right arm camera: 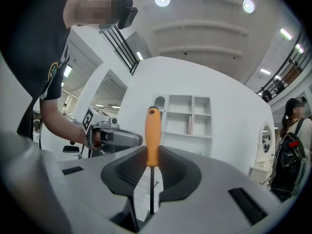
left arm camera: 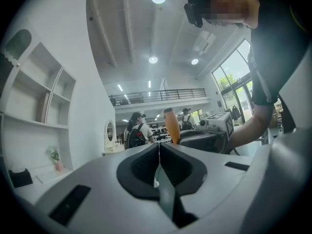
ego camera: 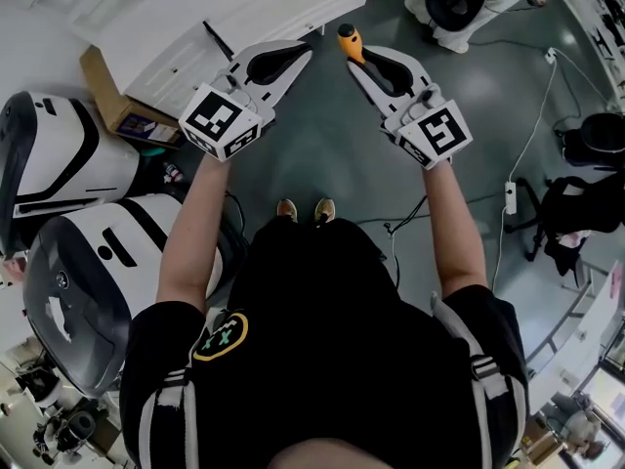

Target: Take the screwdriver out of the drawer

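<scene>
The screwdriver [right arm camera: 152,139] has an orange handle and a thin black shaft. It stands upright between the pads of my right gripper [right arm camera: 152,162], which is shut on it at the base of the handle. In the head view the orange handle [ego camera: 349,42] sticks out past the right gripper [ego camera: 356,62], held level over the floor. My left gripper [ego camera: 299,55] hangs beside it at the same height, shut with nothing in it. In the left gripper view its jaws [left arm camera: 159,149] meet, and the screwdriver [left arm camera: 171,126] shows just beyond them.
A white cabinet [ego camera: 225,13] with a dark drawer handle stands ahead at the upper left; its shelves [right arm camera: 190,116] show in the right gripper view. White-and-black machines [ego camera: 68,164] and a cardboard box [ego camera: 117,106] crowd the left. Cables and a power strip [ego camera: 510,195] lie on the right. People [left arm camera: 135,133] stand far off.
</scene>
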